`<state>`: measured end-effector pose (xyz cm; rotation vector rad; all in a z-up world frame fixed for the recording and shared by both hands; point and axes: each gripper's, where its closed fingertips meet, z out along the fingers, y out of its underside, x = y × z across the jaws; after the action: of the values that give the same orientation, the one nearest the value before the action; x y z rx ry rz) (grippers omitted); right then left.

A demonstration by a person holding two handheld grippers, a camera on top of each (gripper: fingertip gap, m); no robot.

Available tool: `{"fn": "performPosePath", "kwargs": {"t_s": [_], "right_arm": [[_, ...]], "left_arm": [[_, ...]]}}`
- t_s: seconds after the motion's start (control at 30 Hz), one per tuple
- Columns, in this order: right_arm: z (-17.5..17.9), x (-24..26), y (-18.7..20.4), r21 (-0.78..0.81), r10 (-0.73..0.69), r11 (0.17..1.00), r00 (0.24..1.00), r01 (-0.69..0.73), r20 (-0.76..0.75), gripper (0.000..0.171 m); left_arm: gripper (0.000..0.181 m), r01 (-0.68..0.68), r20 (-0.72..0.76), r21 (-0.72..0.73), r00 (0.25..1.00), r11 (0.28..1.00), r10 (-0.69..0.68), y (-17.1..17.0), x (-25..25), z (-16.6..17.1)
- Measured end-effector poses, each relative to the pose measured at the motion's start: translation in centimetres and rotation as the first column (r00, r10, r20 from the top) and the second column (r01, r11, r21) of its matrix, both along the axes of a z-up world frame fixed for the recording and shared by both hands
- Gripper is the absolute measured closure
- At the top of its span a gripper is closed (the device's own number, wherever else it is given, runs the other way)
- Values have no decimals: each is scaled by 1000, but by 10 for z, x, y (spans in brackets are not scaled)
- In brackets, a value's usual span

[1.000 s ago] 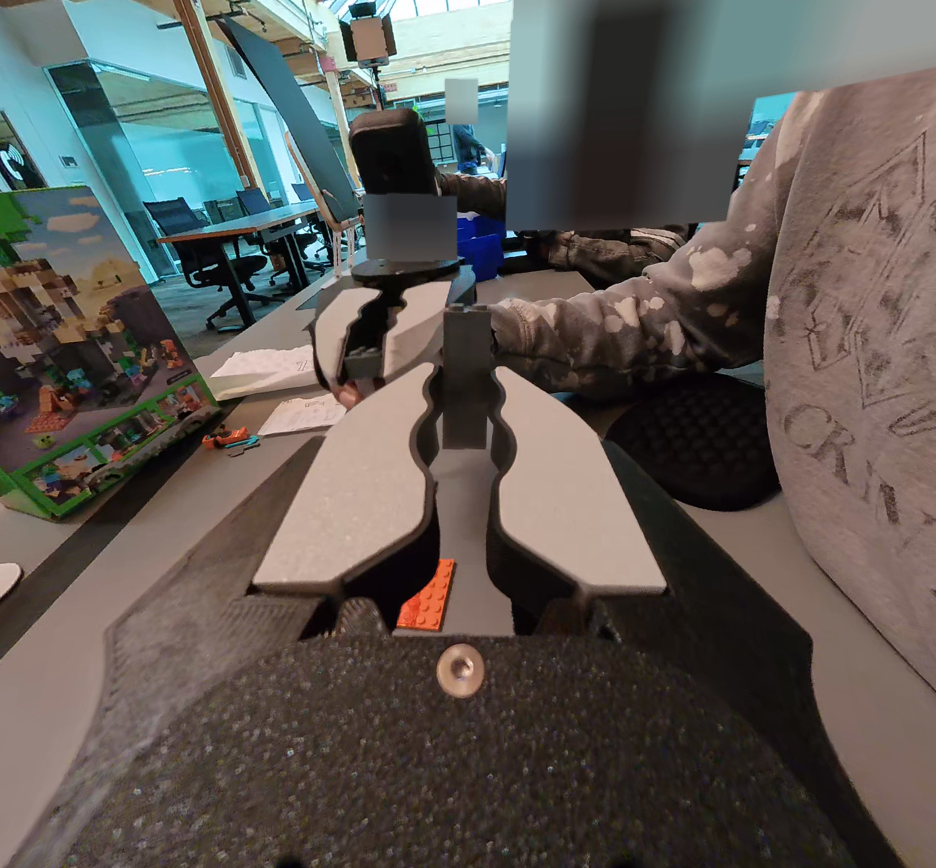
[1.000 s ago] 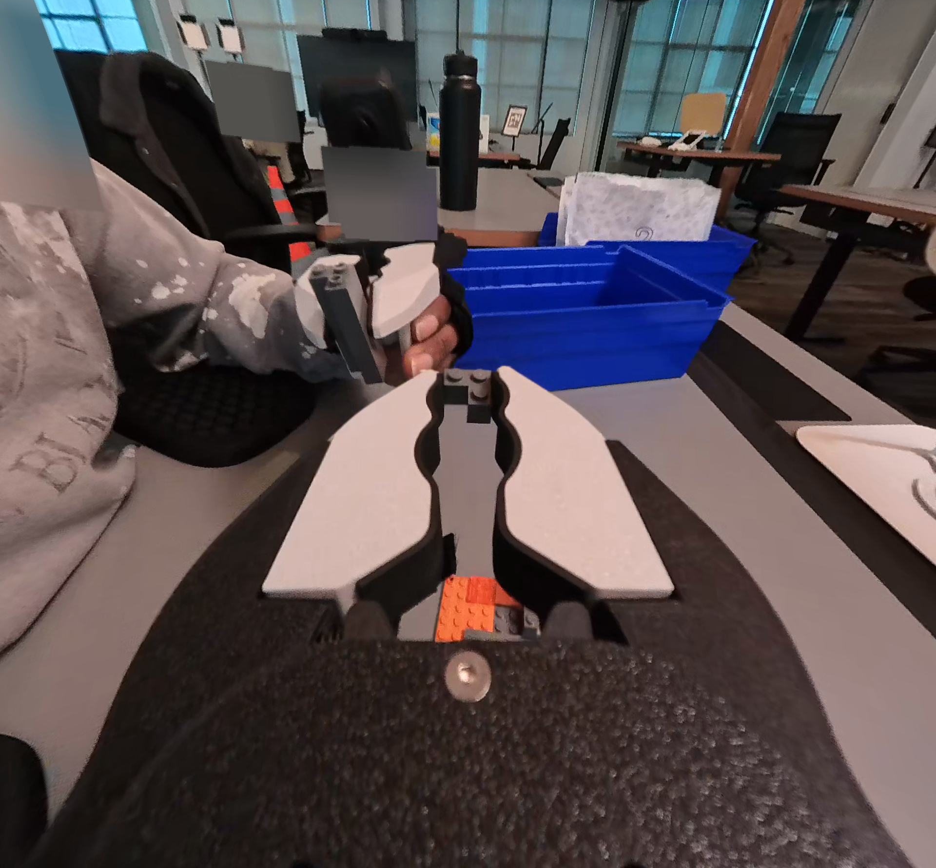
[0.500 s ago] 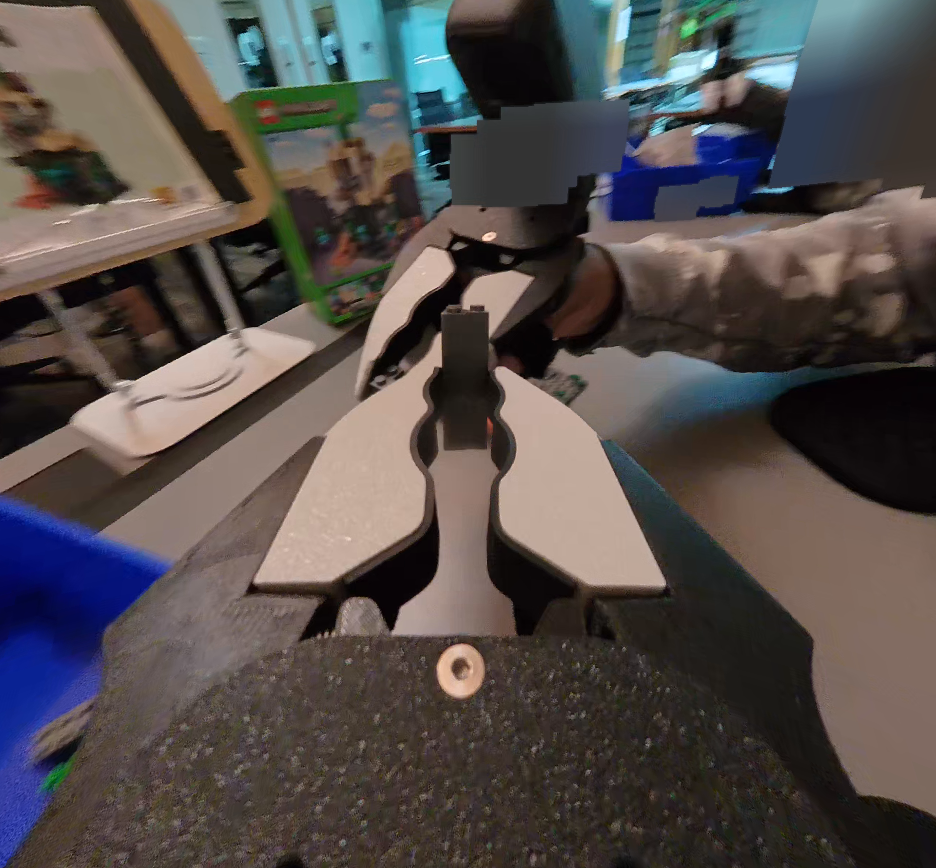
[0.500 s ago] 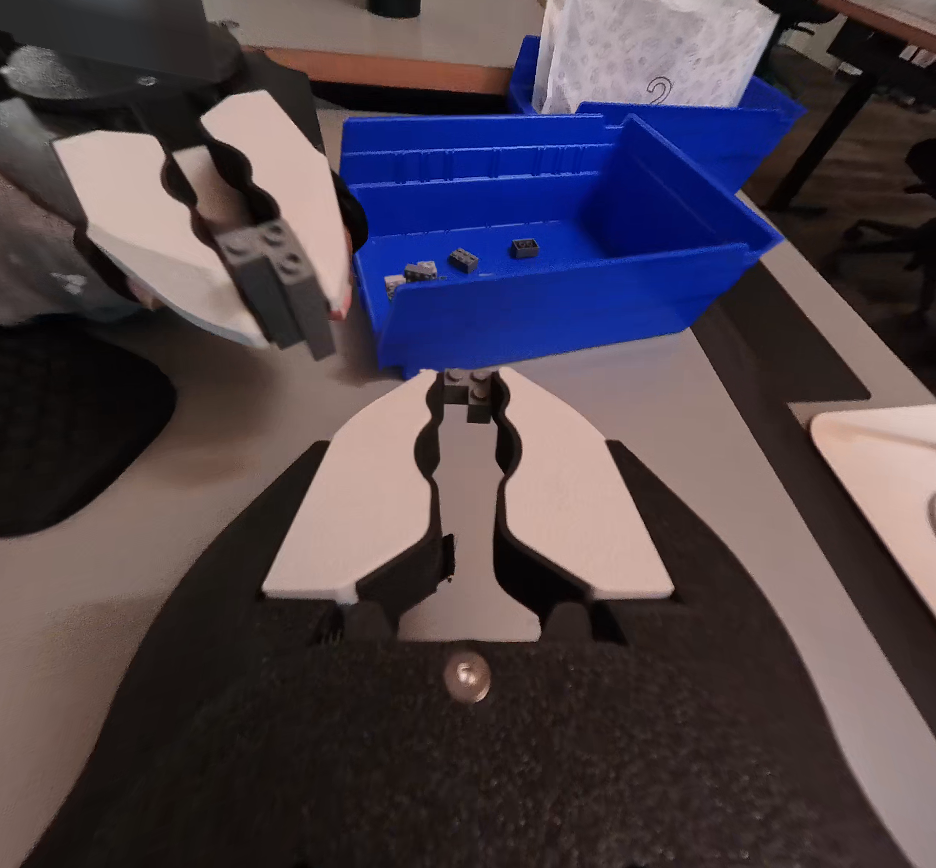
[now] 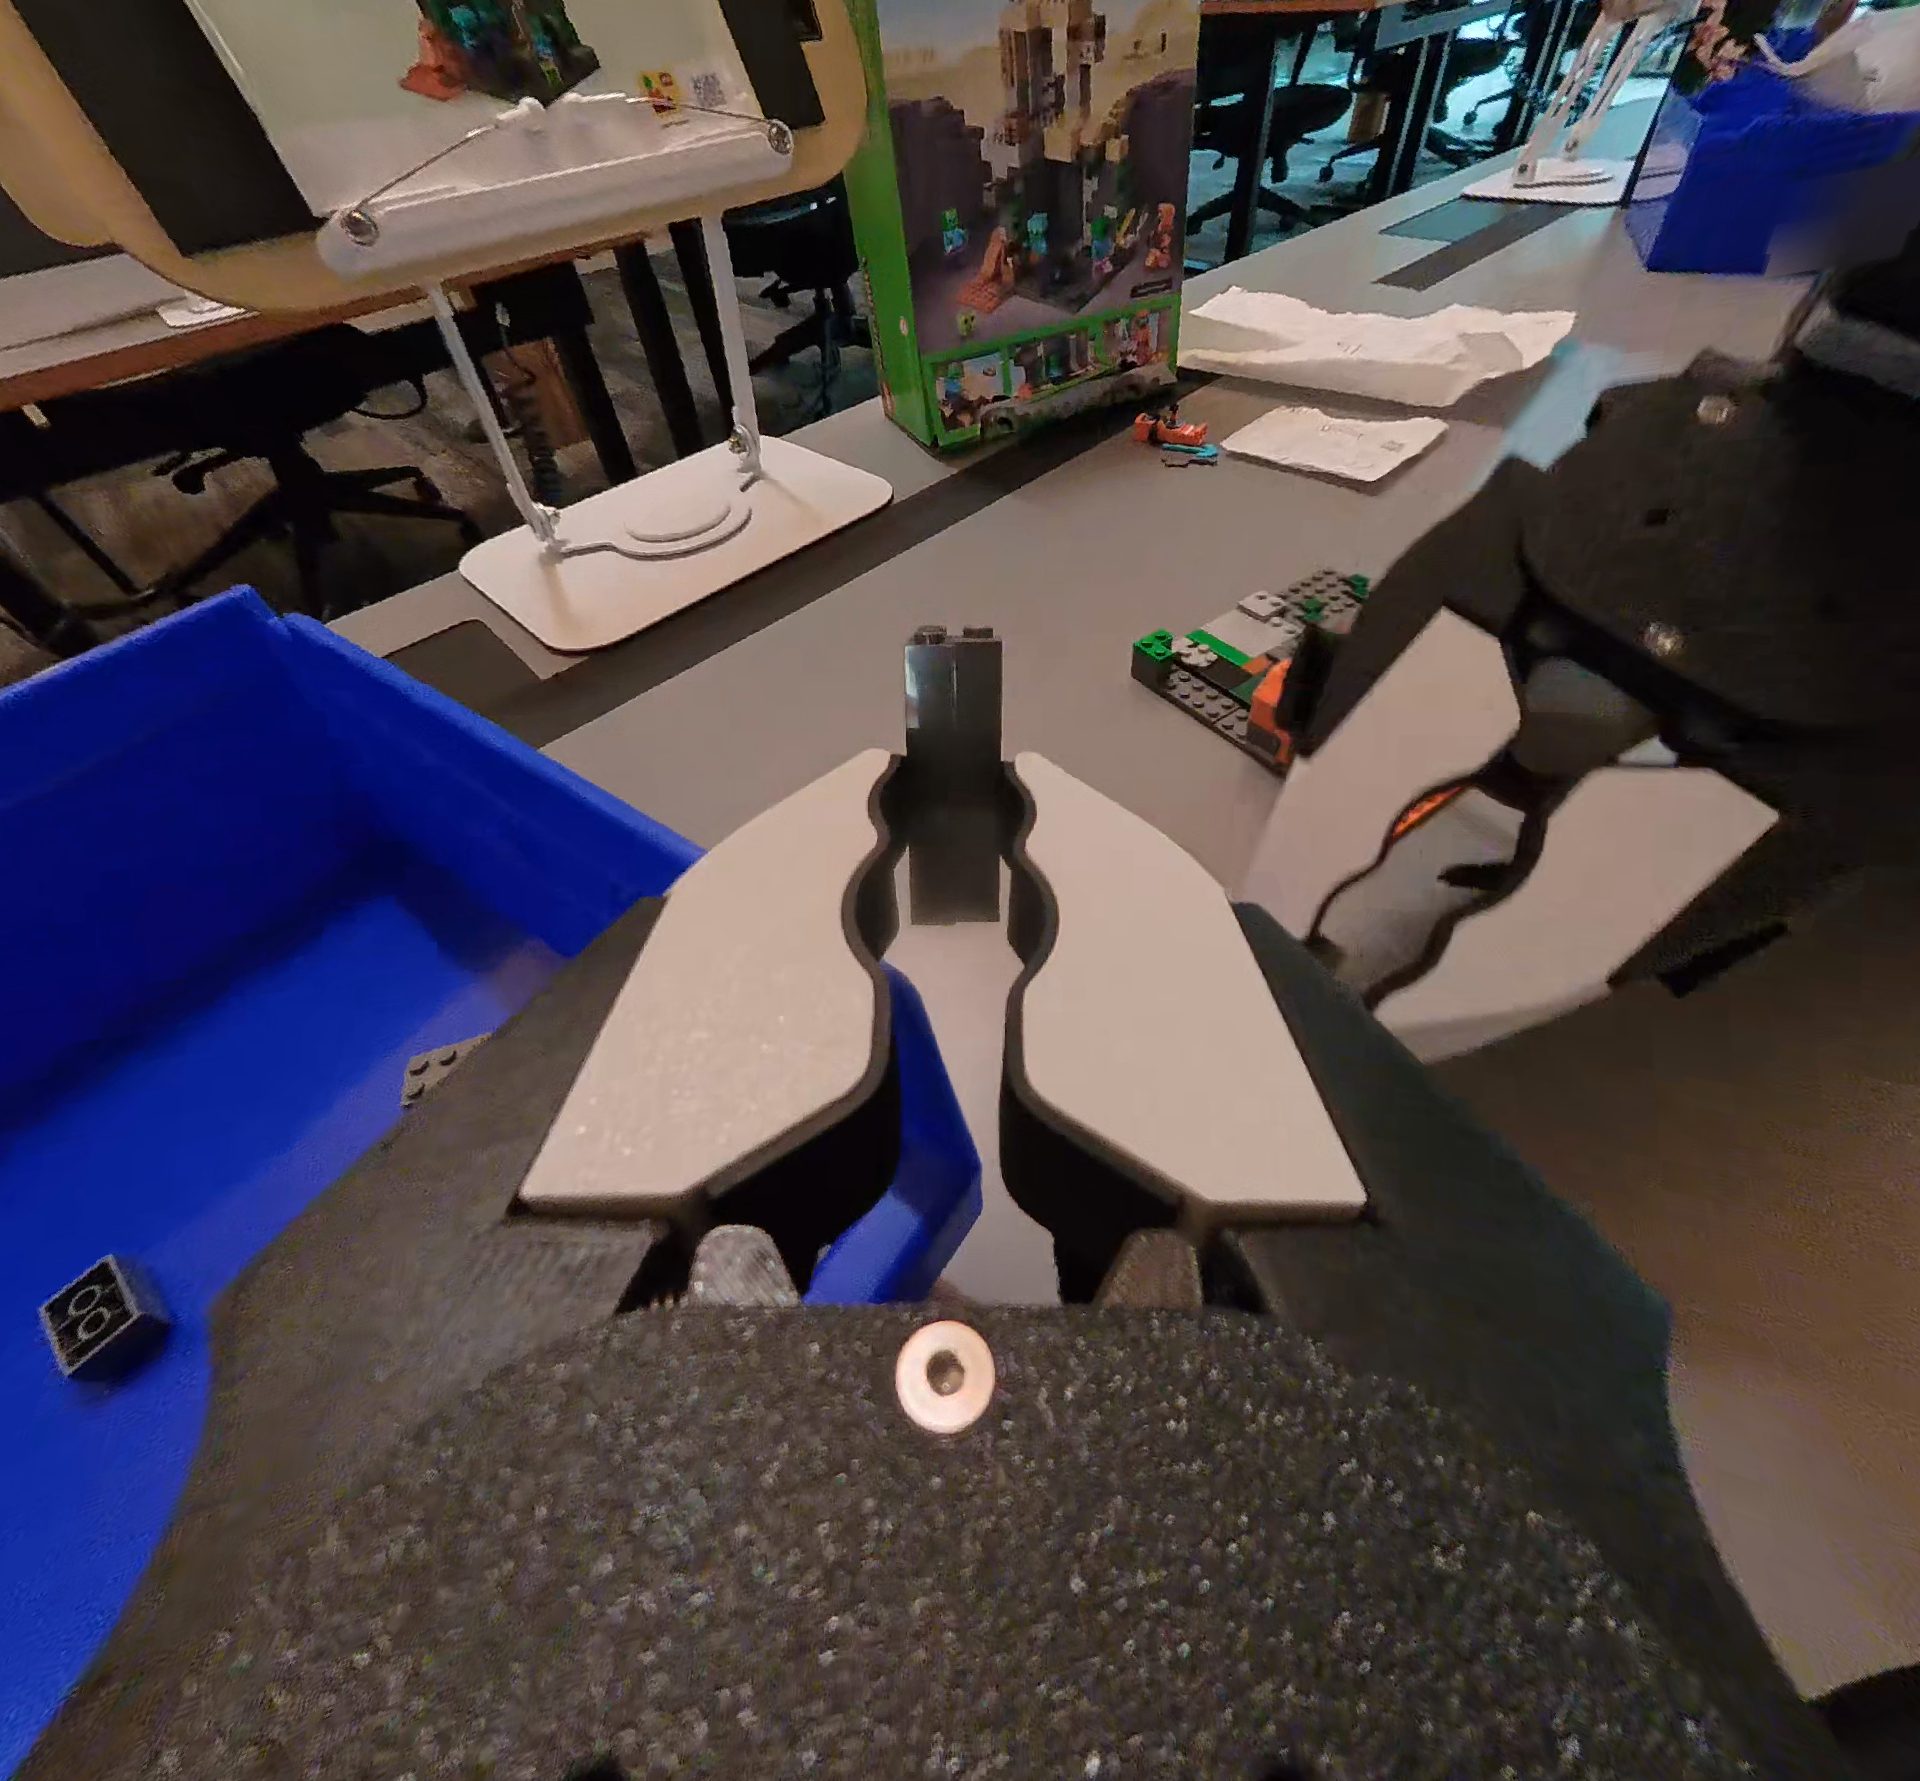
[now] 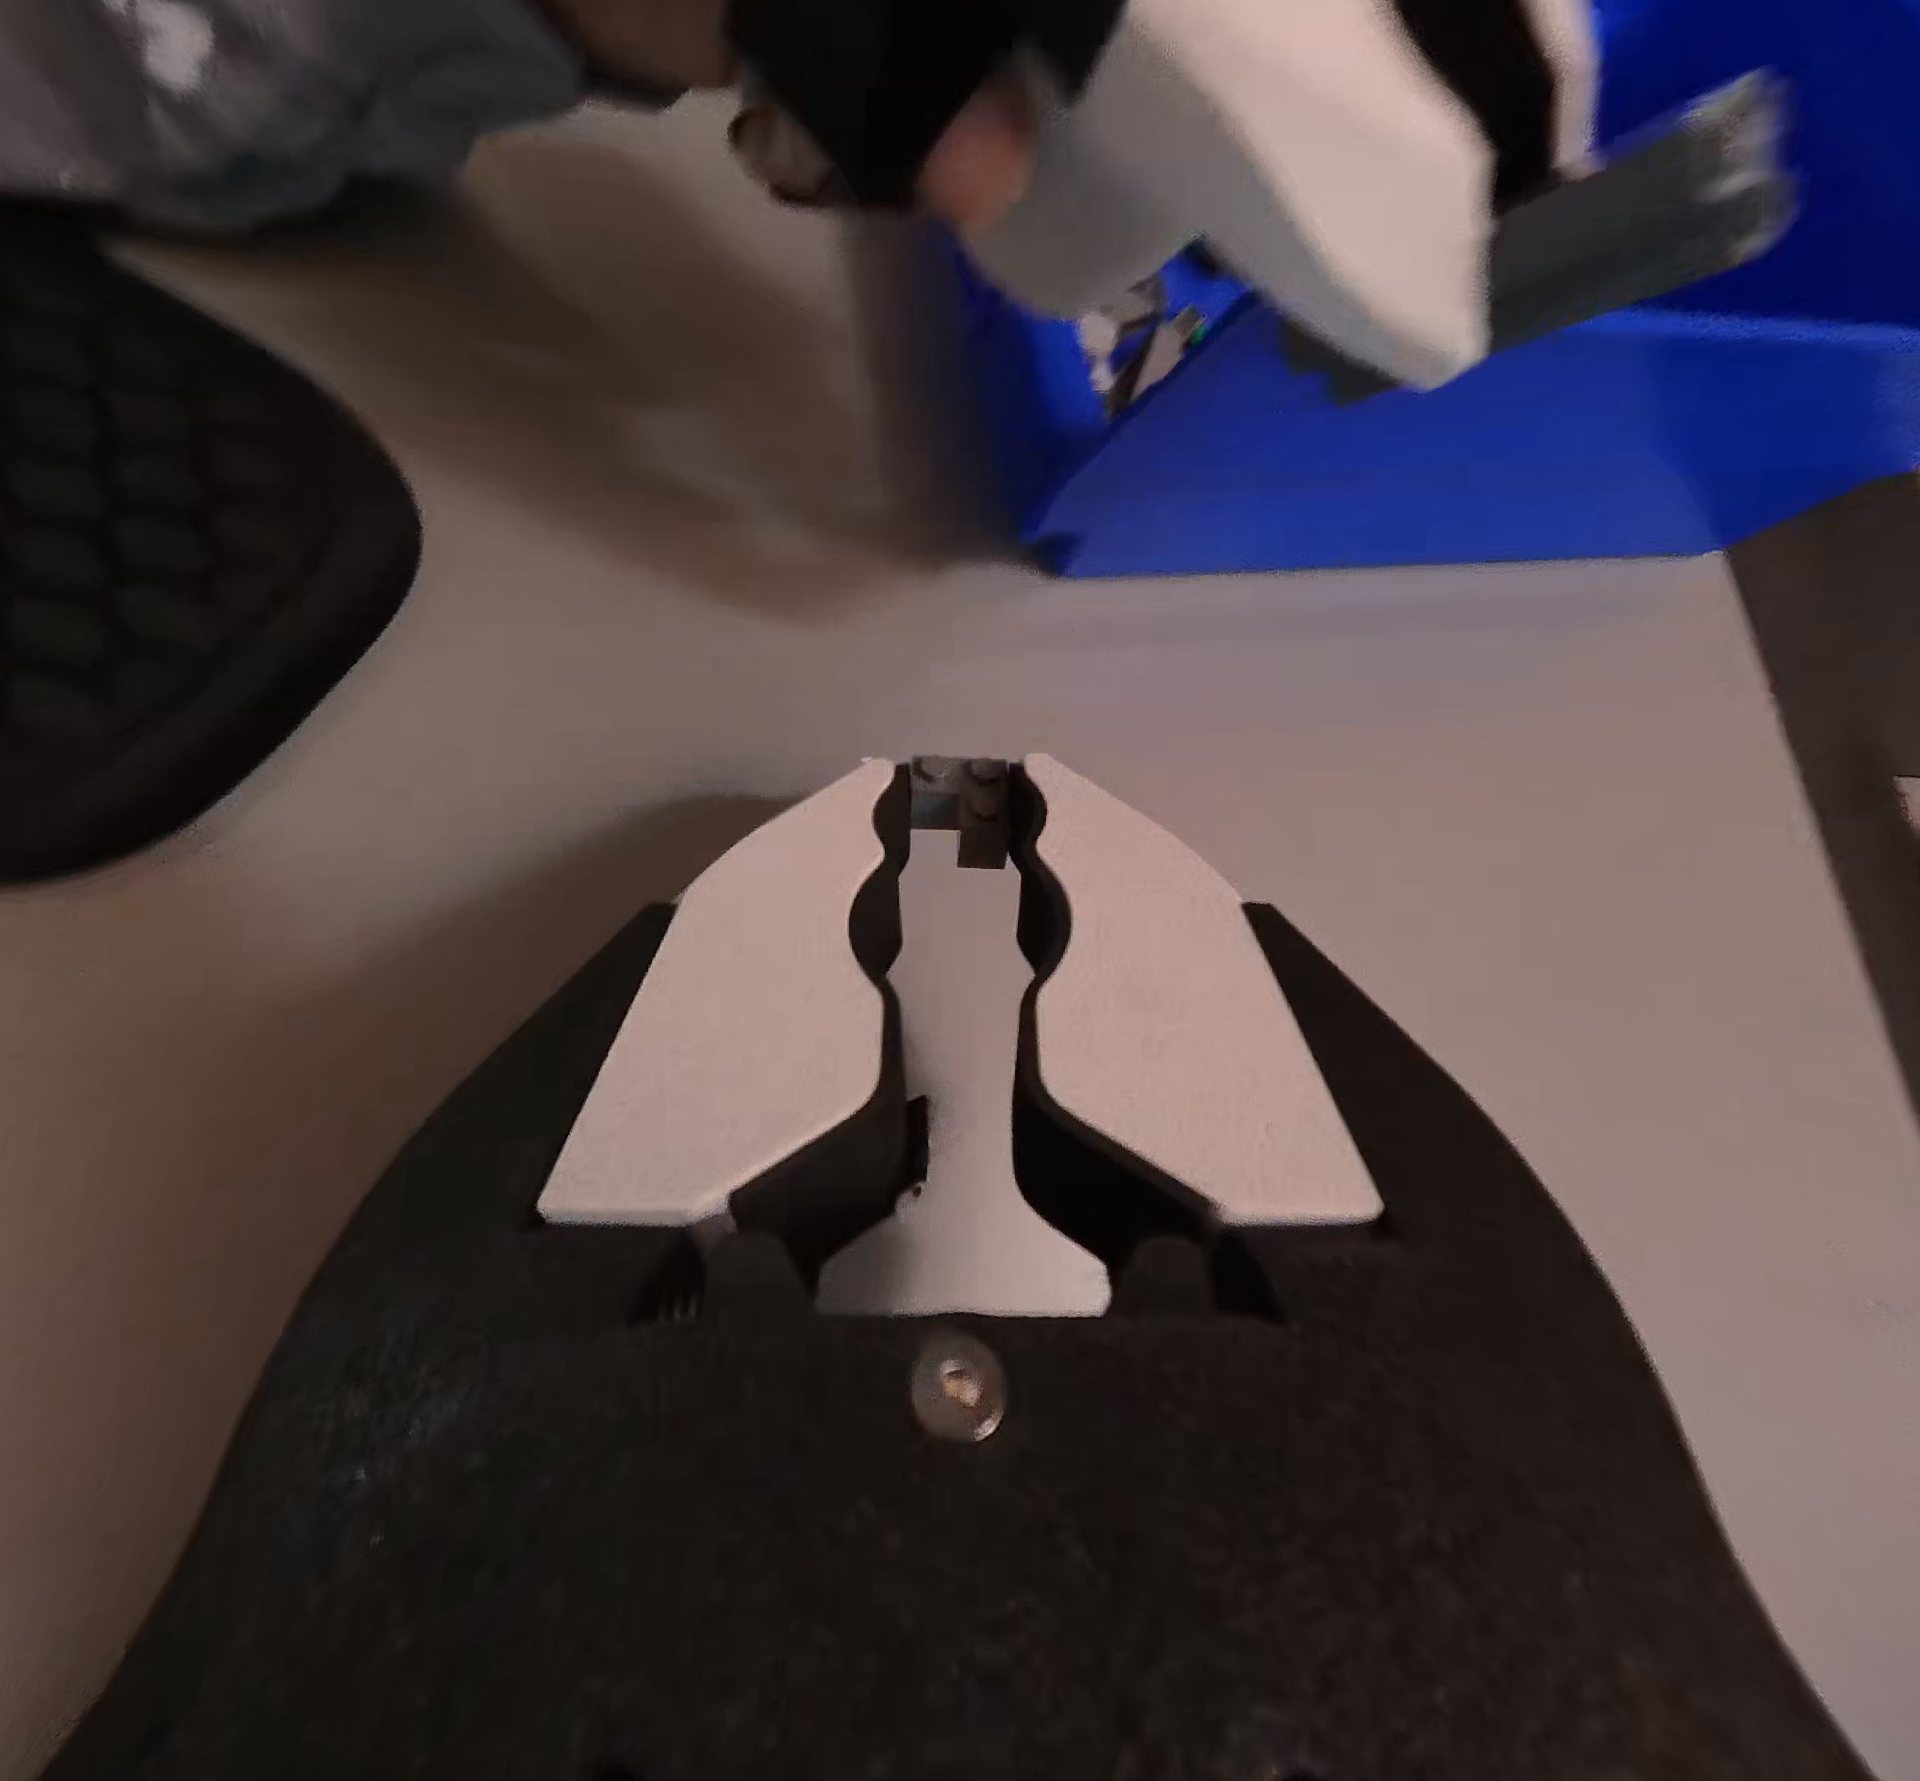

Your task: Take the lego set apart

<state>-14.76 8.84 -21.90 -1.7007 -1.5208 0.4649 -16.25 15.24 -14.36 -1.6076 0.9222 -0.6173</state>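
Observation:
My left gripper [image 5: 951, 767] is shut on a tall dark grey brick column [image 5: 951, 744] and holds it over the near right corner of a blue bin [image 5: 260, 848]. The lego set [image 5: 1236, 671], a low build of grey, green and orange plates, lies on the table ahead to the right. My right gripper [image 6: 961, 773] is shut on a small dark grey brick piece [image 6: 961, 806] low over the table. It also shows in the left wrist view [image 5: 1340, 962], close to the set. The left gripper [image 6: 1496, 277] shows blurred at the top of the right wrist view.
A loose dark brick [image 5: 102, 1324] lies in the blue bin. A green lego box [image 5: 1039, 173], a white tablet stand [image 5: 675, 536] and papers [image 5: 1371, 339] stand behind the set. A black pad [image 6: 156, 536] lies at the left of the table. Left tips to right tips: about 10 centimeters. Between my right fingertips and the lego set [image 5: 1236, 671] there is roughly 20 centimeters.
The left gripper has swung left with the brick column to the blue bin's corner. The right gripper has tipped down toward the table, still holding its small piece.

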Motion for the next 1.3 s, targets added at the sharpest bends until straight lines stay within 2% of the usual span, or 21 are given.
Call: {"fn": "performPosePath", "kwargs": {"t_s": [0.13,0.23,0.3,0.37,0.43,0.57,0.67,0.77,0.97,1.1,1.3], "right_arm": [[-22,3,-17,-68,24,997,998,-21,52,153],[-23,7,-24,-151,23,988,999,-18,31,137],[-12,10,-24,-177,8,984,999,-14,-33,130],[8,15,-20,-168,-25,986,992,3,-125,129],[34,23,-17,-155,-47,988,973,12,-227,130],[83,41,-25,-69,23,996,917,-55,-399,140],[99,46,-38,-14,86,995,894,-102,-439,146],[103,42,-51,11,134,989,882,-144,-452,149],[96,39,-63,-7,172,981,875,-196,-453,163],[96,43,-65,-23,181,976,865,-216,-467,163],[94,51,-59,-97,134,971,838,-217,-529,163]], "left_arm": [[164,10,-6,36,1000,999,-10,-4,3,0],[164,9,25,54,1000,998,-10,-6,1,7],[165,26,32,73,999,997,-28,-10,3,11],[165,93,51,99,994,991,-99,-23,11,17],[165,216,73,133,971,967,-227,-45,24,22],[165,454,193,126,861,882,-471,-89,43,31],[165,559,245,88,790,824,-562,-106,51,28],[165,627,237,64,746,776,-622,-120,59,19],[165,678,210,30,714,734,-668,-133,69,6],[164,708,259,5,681,706,-685,-137,70,7],[165,701,309,-36,685,712,-660,-131,73,7]]}}
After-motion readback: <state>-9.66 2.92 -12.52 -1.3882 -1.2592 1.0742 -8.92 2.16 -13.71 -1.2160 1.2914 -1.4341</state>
